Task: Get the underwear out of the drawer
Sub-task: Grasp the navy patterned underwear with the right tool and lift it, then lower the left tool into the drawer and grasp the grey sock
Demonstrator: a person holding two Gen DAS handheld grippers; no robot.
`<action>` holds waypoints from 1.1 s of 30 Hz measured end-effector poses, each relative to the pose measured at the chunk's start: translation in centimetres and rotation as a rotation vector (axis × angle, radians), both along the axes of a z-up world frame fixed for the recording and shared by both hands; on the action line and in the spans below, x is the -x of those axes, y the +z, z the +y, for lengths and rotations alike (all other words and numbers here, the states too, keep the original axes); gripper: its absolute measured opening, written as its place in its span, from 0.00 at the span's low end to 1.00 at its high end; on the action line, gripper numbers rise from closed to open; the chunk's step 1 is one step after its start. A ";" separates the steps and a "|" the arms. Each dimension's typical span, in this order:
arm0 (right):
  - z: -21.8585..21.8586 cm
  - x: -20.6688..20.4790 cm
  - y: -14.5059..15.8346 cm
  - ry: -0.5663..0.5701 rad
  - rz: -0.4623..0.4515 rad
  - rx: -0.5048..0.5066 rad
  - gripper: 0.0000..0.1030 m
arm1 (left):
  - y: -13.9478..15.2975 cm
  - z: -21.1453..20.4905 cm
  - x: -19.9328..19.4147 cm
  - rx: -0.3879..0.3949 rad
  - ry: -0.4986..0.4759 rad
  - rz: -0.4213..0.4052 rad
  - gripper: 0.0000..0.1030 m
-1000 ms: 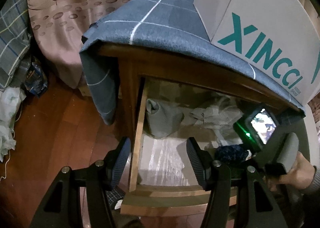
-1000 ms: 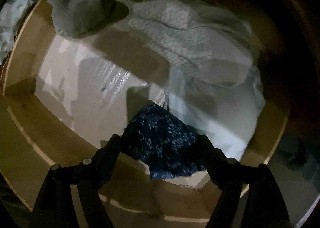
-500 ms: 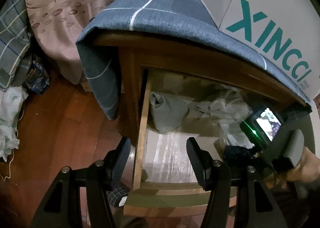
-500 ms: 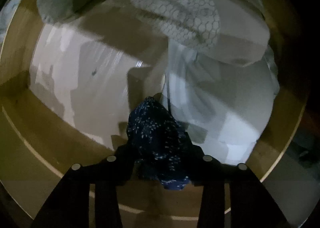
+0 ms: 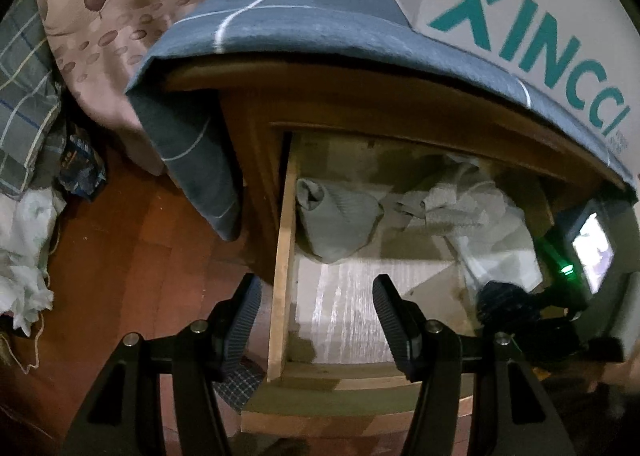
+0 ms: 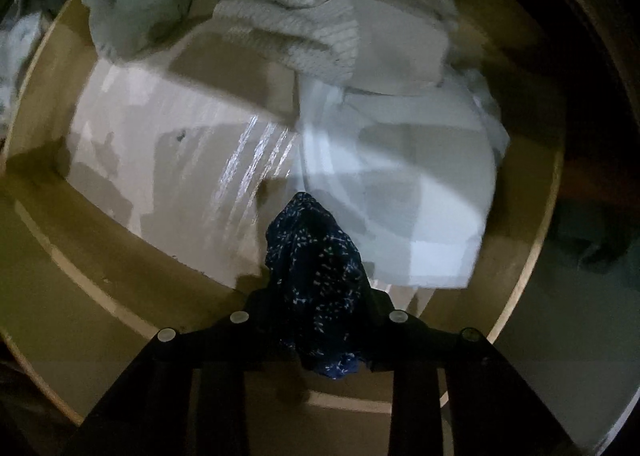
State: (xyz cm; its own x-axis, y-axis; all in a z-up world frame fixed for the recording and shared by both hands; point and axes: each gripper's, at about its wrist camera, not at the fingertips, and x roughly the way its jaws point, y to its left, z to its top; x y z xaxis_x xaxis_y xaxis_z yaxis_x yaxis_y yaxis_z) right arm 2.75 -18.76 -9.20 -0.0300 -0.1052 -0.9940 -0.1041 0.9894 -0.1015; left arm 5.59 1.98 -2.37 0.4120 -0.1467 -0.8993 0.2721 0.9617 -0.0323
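Observation:
The wooden drawer (image 5: 282, 276) stands pulled out of a bedside cabinet. Inside, the dark blue underwear with white flecks (image 6: 316, 256) hangs bunched in my right gripper (image 6: 318, 296). Its jaws are closing on the cloth and press it from both sides, a little above the white liner near the drawer's front wall (image 6: 120, 276). In the left wrist view the underwear (image 5: 496, 300) shows at the drawer's right. My left gripper (image 5: 316, 288) hovers open above the drawer's left side board, holding nothing.
A grey garment (image 6: 128, 11) and a white honeycomb-patterned cloth (image 6: 304, 19) lie at the drawer's back. A white XINCCI box (image 5: 520, 15) sits on the blue-grey cloth (image 5: 300, 7) over the cabinet. A bed cover (image 5: 100, 15) and clutter edge the wooden floor (image 5: 120, 256) at left.
My right gripper's jaws have closed onto the blue underwear and lifted it off the drawer floor, bunching it up. The left gripper has barely moved.

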 end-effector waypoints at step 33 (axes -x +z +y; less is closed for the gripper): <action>-8.2 6.4 5.2 -0.261 -0.223 -0.175 0.26 | -2.8 -4.8 -0.3 -0.021 -0.313 0.035 0.58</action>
